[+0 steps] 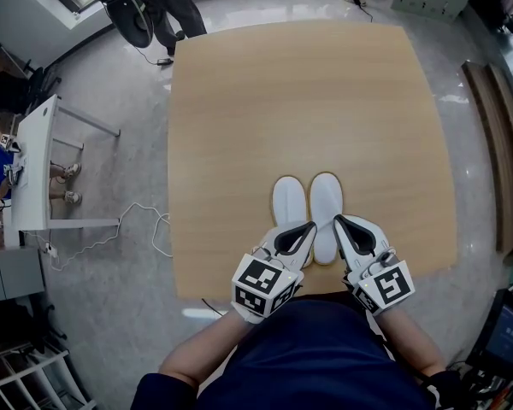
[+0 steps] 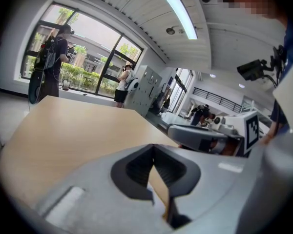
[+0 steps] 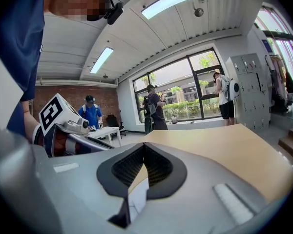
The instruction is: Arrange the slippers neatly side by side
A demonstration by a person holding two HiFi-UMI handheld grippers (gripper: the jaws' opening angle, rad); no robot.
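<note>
Closest, at lower centre, my left gripper (image 1: 310, 226) and right gripper (image 1: 339, 220) are both clenched shut and empty. Their tips hang over the near ends of one white flat slipper (image 1: 289, 200) and its white twin (image 1: 327, 196), which lie side by side, touching, on the square light-wood table (image 1: 308, 92).

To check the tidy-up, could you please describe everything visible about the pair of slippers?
The pair of slippers is white and soft-looking with tan edging. They lie flat, side by side and touching, near the person's edge of the table. The left gripper and right gripper overlap their near ends; contact is unclear.
</note>
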